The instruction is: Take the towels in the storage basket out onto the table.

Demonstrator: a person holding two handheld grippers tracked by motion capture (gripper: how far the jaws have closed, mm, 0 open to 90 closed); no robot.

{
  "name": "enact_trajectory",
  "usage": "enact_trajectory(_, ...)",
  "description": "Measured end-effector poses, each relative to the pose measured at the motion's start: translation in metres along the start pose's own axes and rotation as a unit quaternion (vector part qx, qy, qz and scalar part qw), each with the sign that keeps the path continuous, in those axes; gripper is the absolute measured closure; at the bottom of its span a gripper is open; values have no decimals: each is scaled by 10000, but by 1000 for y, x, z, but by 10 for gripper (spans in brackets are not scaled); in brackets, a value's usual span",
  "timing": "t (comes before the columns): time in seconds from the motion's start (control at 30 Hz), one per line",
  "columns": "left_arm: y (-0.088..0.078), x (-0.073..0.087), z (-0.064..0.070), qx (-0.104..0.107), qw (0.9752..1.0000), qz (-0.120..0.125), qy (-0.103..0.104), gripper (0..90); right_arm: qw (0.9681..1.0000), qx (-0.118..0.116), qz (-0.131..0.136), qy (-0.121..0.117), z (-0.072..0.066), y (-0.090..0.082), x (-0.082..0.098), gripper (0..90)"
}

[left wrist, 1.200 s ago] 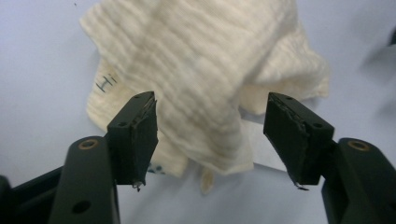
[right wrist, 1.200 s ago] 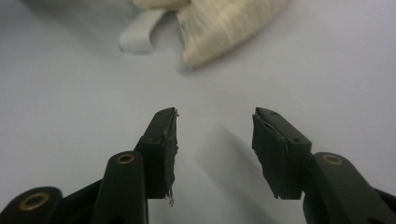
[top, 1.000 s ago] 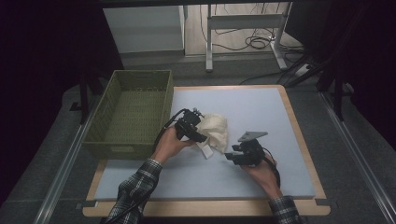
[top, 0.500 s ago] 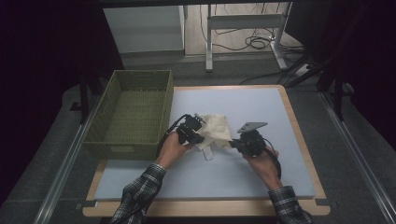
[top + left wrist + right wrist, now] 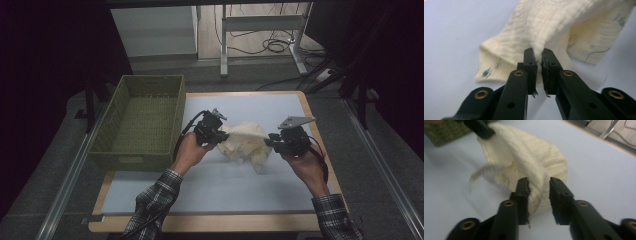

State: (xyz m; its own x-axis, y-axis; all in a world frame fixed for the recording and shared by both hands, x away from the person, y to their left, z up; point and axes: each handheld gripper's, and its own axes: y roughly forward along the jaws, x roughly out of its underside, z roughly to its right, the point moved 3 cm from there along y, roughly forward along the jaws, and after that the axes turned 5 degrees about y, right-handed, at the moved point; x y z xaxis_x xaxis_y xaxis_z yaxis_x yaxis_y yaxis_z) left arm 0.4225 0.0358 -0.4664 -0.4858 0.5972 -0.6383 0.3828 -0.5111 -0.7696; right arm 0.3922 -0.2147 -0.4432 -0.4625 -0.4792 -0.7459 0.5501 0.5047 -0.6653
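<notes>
A crumpled cream cloth [image 5: 245, 142] with small coloured marks hangs over the blue mat, stretched between both grippers. My left gripper [image 5: 226, 135] is shut on its left edge; in the left gripper view the jaws [image 5: 539, 56] pinch a fold of the cloth [image 5: 549, 25]. My right gripper [image 5: 267, 141] is at the cloth's right end. Its jaws [image 5: 539, 183] have just been opening. A fold of the cloth [image 5: 536, 157] lies between them against one jaw, with a gap to the other. The left gripper [image 5: 480, 128] shows at the top left of the right gripper view.
A green woven basket [image 5: 140, 155] stands empty at the left, partly off the mat. The blue mat [image 5: 240, 190] covers a wooden-rimmed table [image 5: 320, 150]. Dark floor and metal rails surround it, with table legs and cables beyond.
The right gripper came in from the right to the cloth, then both hands rose. The cloth is lifted off the mat and pulled out between them. The right jaws have parted.
</notes>
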Motion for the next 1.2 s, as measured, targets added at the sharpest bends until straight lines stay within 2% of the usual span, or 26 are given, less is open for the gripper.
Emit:
enact_trajectory(0.13, 6, 18, -8, -27, 9997, -183, -173, 847, 9993, -178, -120, 311, 2, 13, 23, 583)
enact_trajectory(0.2, 9, 23, -11, 0, 9994, -240, -237, 847, 9986, -281, -214, 390, 2, 17, 36, 559)
enact_trajectory(0.3, 16, 26, -12, 74, 9991, -282, -294, 848, 9967, -454, -276, 612, -1, 21, 52, 522)
enact_trajectory(0.33, 18, 25, -11, 99, 9990, -299, -302, 847, 9956, -564, -276, 702, -2, 25, 59, 520)
enact_trajectory(0.4, 22, 25, -9, 113, 9990, -332, -280, 847, 9946, -622, -334, 764, -5, 32, 69, 532)
enact_trajectory(0.43, 24, 25, -8, 118, 9990, -347, -267, 848, 9943, -637, -375, 770, -6, 37, 73, 617)
enact_trajectory(0.47, 26, 25, -7, 122, 9989, -359, -259, 851, 9943, -663, -403, 735, -7, 40, 76, 743)
enact_trajectory(0.53, 27, 25, -7, 56, 9991, -349, -229, 857, 9953, -578, -431, 645, -7, 43, 79, 847)
enact_trajectory(0.63, 25, 21, -12, -66, 9992, -284, -262, 864, 9963, -416, -367, 657, 1, 36, 72, 861)
enact_trajectory(0.73, 24, 15, -19, -199, 9991, -212, -323, 866, 9981, -27, -246, 570, 16, 21, 58, 862)
enact_trajectory(0.8, 22, 9, -23, -189, 9991, -130, -357, 867, 9980, 186, -128, 585, 29, 11, 48, 862)
enact_trajectory(0.93, 9, -11, -22, -278, 9993, 102, -222, 867, 9974, 517, 130, 484, 46, -9, 21, 861)
enact_trajectory(1.0, -4, -18, -18, -304, 9991, 256, -146, 867, 9969, 637, 274, 372, 47, -22, 7, 861)
enact_trajectory(1.07, -17, -20, -12, -274, 9989, 372, -93, 866, 9967, 659, 396, 268, 43, -36, -3, 860)
enact_trajectory(1.13, -26, -14, -5, -224, 9990, 392, -5, 864, 9974, 544, 424, 199, 36, -46, -4, 858)
enact_trajectory(1.2, -32, -3, 2, -114, 9992, 384, -10, 860, 9985, 453, 309, 65, 26, -50, 4, 856)
